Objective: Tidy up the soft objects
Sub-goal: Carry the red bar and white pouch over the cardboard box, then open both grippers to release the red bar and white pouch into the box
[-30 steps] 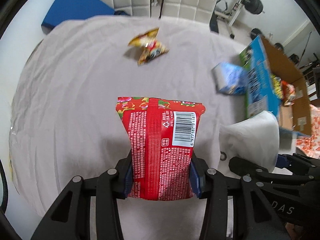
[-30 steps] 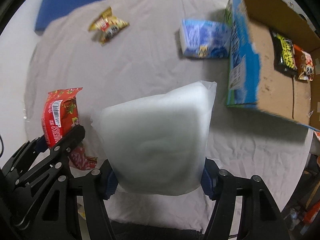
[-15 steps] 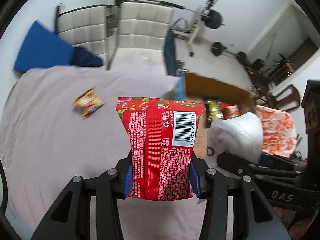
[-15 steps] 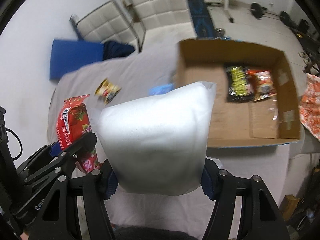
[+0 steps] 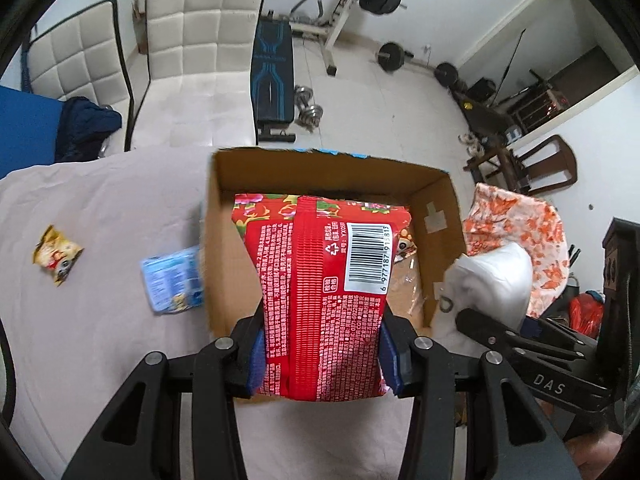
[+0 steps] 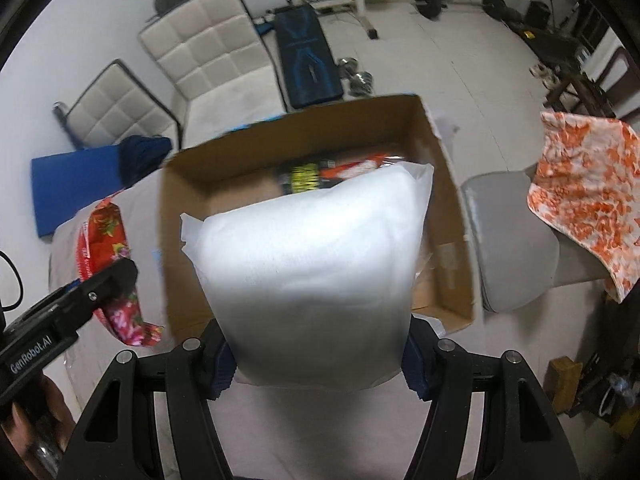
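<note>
Two soft packs held up over one open cardboard box (image 5: pixel 224 240) on a cloth-covered table (image 5: pixel 100 340).

Brown corrugated walls, rectangular, two glossy snack packets on the floor inside. Plump white pillowy pack (image 6: pixel 312 280), smooth matte film, clamped between the jaws of the right gripper (image 6: pixel 316 364). Flat red foil packet (image 5: pixel 320 300), ribbed centre seam, one barcode, pinched in the left gripper (image 5: pixel 322 360). Left on the wrinkled cloth: one pale blue pack (image 5: pixel 172 280), one small yellow crinkled packet (image 5: pixel 56 256).
</note>
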Available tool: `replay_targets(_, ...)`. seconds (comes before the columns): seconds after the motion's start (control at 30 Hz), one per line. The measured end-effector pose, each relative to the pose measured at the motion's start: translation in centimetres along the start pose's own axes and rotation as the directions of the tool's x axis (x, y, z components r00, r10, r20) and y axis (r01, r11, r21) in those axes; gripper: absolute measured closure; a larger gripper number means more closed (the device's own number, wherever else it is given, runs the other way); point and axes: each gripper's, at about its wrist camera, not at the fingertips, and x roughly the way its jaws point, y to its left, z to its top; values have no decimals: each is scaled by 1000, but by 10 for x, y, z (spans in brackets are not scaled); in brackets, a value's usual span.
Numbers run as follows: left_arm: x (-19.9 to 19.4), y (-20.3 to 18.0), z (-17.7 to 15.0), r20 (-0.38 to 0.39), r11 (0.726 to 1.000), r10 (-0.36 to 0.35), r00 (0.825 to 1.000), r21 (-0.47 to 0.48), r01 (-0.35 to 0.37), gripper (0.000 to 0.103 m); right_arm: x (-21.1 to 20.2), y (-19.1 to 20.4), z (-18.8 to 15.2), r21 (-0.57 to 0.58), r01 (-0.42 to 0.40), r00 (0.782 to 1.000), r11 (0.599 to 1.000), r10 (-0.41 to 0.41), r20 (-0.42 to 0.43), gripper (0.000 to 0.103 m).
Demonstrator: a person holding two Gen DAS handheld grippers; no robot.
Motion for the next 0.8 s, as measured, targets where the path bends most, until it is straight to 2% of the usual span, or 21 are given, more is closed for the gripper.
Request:
replay_targets(0.13, 43, -2, 19, -72, 999, 36, 997, -6, -36, 61, 42, -30, 22, -6, 33, 998, 999, -33, -62, 34)
replay_targets(0.2, 70, 0, 29, -134, 999, 36, 990, -15, -39, 61, 64, -39, 30, 0, 37, 995, 999, -37, -94, 34)
replay_targets(0.33, 107, 1, 42, -198, 997, 69, 978, -16, -74, 61, 107, -49, 41, -24, 61, 986, 998, -64, -153, 34)
replay_targets(0.47, 130, 2, 49, -217, 993, 119, 969, 3, -121, 60, 136, -54, 46, -29, 50, 978, 998, -55, -200, 33)
replay_targets(0.6, 148, 6, 54, -242, 990, 137, 961, 0, -141, 60, 161, -53, 47, -75, 101, 968, 992, -116, -225, 32)
replay_targets(0.8, 165, 11, 62, -259, 987, 153, 954, -10, -161, 60, 181, -50, 41, -129, 131, 952, 983, -161, -261, 28)
